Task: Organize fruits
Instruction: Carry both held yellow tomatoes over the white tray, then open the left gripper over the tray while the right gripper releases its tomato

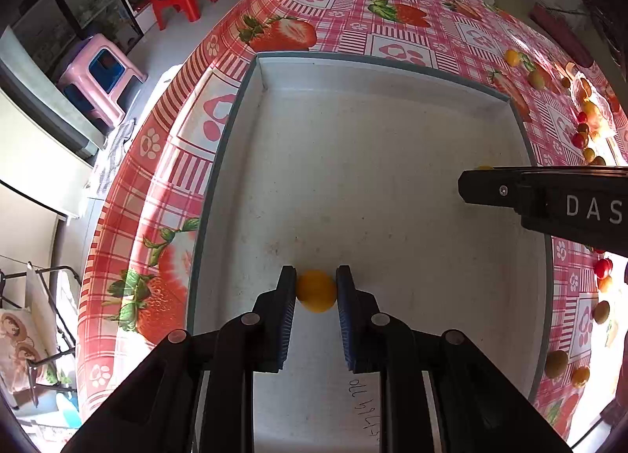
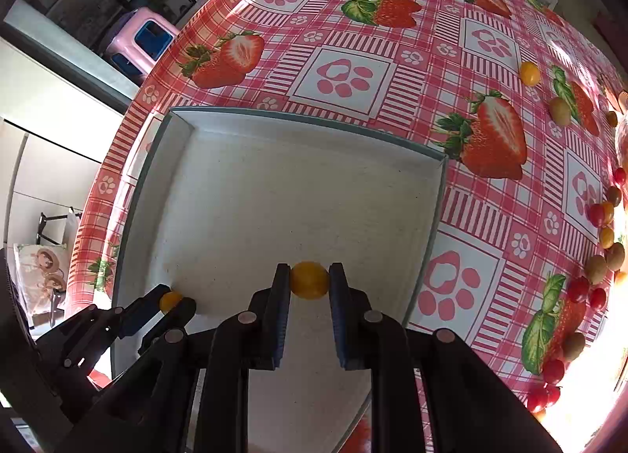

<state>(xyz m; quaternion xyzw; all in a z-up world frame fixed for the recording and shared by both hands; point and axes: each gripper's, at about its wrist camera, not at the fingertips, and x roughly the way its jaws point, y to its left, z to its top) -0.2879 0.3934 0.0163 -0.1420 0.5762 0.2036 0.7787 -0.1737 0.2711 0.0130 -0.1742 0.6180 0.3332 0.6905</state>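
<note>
My left gripper [image 1: 316, 290] is shut on a yellow cherry tomato [image 1: 316, 291] and holds it over the white tray [image 1: 392, 68]. My right gripper [image 2: 309, 281] is shut on a second yellow cherry tomato [image 2: 309, 280], also over the tray [image 2: 298, 119]. In the right wrist view the left gripper [image 2: 172, 302] shows at lower left with its tomato [image 2: 169, 300]. In the left wrist view the right gripper [image 1: 467, 186] reaches in from the right, and a sliver of yellow [image 1: 484, 167] shows above it. The tray holds no loose fruit.
Several red, yellow and green cherry tomatoes [image 2: 596, 213] lie scattered on the strawberry tablecloth [image 2: 345, 76] right of the tray; they also show in the left wrist view [image 1: 581, 139]. One yellow tomato [image 2: 530, 73] lies farther back. Plastic stools [image 1: 98, 76] stand on the floor to the left.
</note>
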